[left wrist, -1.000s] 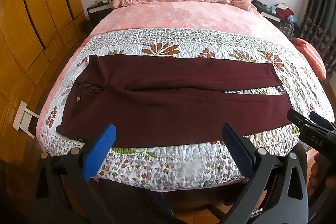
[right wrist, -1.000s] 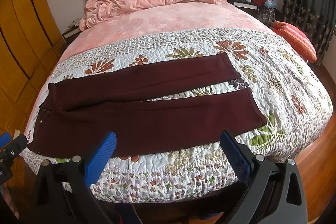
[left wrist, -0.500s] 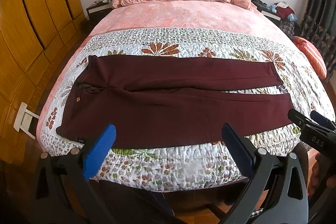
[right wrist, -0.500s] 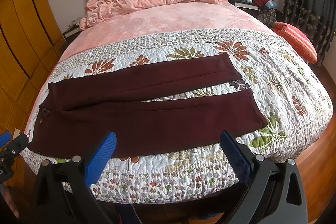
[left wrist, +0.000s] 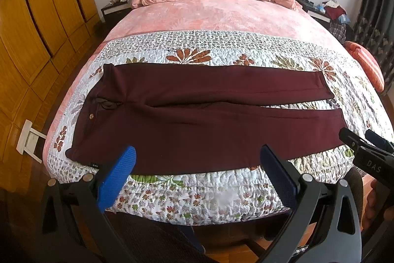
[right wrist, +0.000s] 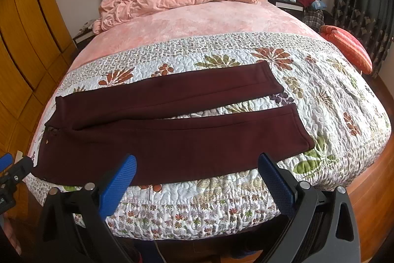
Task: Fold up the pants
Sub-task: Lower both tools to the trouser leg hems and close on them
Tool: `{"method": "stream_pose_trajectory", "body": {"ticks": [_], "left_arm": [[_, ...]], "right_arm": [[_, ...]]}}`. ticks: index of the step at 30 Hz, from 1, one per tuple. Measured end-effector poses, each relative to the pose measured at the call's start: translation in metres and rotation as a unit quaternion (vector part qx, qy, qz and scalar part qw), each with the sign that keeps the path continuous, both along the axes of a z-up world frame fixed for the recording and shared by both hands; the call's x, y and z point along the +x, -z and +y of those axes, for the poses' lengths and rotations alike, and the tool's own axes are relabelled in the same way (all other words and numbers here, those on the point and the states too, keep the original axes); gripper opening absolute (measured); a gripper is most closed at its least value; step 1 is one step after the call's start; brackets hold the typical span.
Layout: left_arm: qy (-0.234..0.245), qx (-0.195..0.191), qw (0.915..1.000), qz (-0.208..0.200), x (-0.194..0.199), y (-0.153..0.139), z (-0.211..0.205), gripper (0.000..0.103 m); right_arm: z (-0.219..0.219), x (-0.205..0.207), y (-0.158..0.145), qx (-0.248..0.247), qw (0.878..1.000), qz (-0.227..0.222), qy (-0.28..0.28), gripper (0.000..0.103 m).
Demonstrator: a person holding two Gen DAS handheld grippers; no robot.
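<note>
Item: maroon pants (left wrist: 204, 120), flat and unfolded across the lower centre of the frame on the floral quilt (left wrist: 221, 51) of the bed, waistband at left, hems at right; placement matches the views of a second ago, so folding has not begun. Left gripper (left wrist: 197, 171) and right gripper (right wrist: 197, 174): jaws spread wide, holding nothing, poised off the near bed edge and barely shifted. Clearance: near leg runs close along the quilt's front edge; open quilt beyond the far leg.
</note>
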State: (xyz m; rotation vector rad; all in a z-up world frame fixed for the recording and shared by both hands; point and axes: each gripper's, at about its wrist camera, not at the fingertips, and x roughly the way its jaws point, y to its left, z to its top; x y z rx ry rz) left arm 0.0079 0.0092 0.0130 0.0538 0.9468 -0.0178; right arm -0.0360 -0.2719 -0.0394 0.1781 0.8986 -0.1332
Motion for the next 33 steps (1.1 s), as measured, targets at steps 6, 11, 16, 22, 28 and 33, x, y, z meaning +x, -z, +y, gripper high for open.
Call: {"method": "stream_pose_trajectory", "body": {"ticks": [6, 11, 16, 22, 28, 33], "left_arm": [[0.001, 0.001, 1.0, 0.004, 0.002, 0.003, -0.002, 0.1], [0.001, 0.003, 1.0, 0.009, 0.006, 0.007, -0.004, 0.1], [0.004, 0.003, 0.9997, 0.023, 0.017, 0.018, -0.003, 0.1], [0.018, -0.004, 0.9979, 0.062, 0.077, 0.045, 0.007, 0.1], [0.061, -0.066, 0.9912, 0.097, 0.164, 0.073, 0.004, 0.1], [0.082, -0.103, 0.9839, 0.121, 0.224, 0.093, -0.015, 0.1]], "right_arm": [[-0.002, 0.006, 0.007, 0.001, 1.0, 0.008, -0.002, 0.099], [-0.002, 0.009, 0.014, 0.002, 1.0, 0.012, -0.004, 0.099], [-0.019, 0.022, 0.021, 0.03, 0.999, 0.017, -0.018, 0.099], [-0.109, 0.103, 0.023, 0.048, 0.999, 0.023, 0.002, 0.099], [-0.201, 0.239, 0.076, 0.064, 0.99, 0.116, -0.042, 0.099], [-0.25, 0.304, 0.126, 0.086, 0.982, 0.165, -0.037, 0.099]]}}
